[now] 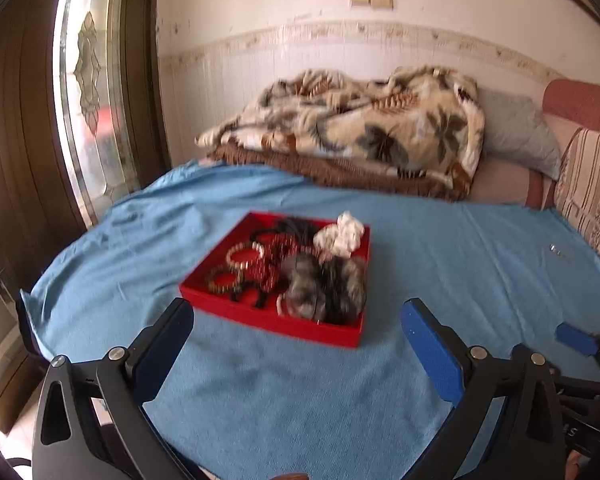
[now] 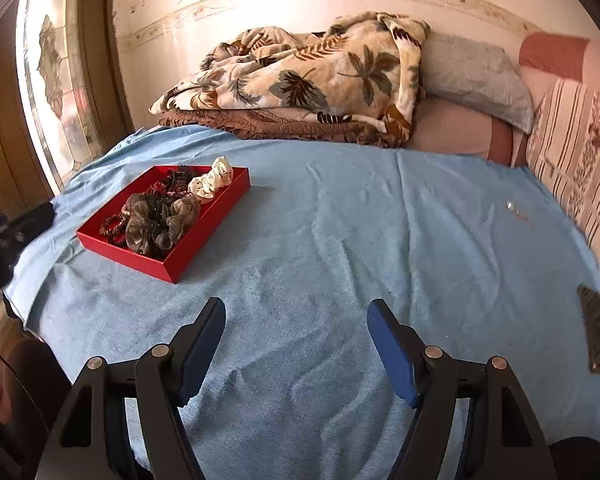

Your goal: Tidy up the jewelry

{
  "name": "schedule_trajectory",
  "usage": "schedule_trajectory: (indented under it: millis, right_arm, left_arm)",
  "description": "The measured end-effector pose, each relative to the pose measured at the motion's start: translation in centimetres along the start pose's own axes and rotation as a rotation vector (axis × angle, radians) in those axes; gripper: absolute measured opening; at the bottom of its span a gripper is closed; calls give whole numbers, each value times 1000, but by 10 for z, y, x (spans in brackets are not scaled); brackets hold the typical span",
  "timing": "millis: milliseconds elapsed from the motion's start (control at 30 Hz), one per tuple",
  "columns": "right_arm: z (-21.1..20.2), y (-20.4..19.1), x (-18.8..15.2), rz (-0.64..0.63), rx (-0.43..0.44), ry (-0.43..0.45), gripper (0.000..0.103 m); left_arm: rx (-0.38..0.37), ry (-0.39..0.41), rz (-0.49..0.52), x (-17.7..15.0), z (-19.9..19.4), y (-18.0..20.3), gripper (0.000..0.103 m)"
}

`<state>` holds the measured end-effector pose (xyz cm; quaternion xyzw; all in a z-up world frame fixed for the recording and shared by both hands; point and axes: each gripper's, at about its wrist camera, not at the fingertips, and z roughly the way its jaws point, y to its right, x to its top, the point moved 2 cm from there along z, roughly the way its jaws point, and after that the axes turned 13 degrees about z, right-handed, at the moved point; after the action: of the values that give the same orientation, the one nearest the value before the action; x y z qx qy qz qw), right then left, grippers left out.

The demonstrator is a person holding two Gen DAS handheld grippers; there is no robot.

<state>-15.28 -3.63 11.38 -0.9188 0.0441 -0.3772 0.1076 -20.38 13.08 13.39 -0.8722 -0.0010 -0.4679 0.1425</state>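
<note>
A red tray (image 1: 260, 320) sits on the blue cloth, holding bead bracelets (image 1: 242, 256), a grey scrunchie (image 1: 324, 284) and a white scrunchie (image 1: 342, 232). It also shows in the right wrist view (image 2: 204, 240), at the left. My left gripper (image 1: 298, 312) is open and empty, just in front of the tray. My right gripper (image 2: 296, 314) is open and empty over bare cloth, to the right of the tray. A small shiny piece of jewelry (image 2: 512, 206) lies on the cloth at the far right; it also shows in the left wrist view (image 1: 556, 249).
The blue cloth (image 2: 340, 220) covers the surface. A leaf-patterned blanket (image 2: 300, 76) and grey pillow (image 2: 472, 76) lie behind. A striped sofa back (image 2: 572, 152) runs along the right. A dark flat object (image 2: 596, 332) lies at the right edge. A glass door (image 1: 84, 100) is left.
</note>
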Motion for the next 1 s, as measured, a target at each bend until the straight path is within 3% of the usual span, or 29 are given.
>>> schedule_trajectory:
  millis: [533,1000]
  right_arm:
    - [1,-5,-3,-31,-67,-23,82]
    - [5,-10,-8,-27,-115,-71,82]
  left_arm:
    - [-3,-129,18,-19,20,8,103]
    - [-28,-171,-21,-30,24,0,103]
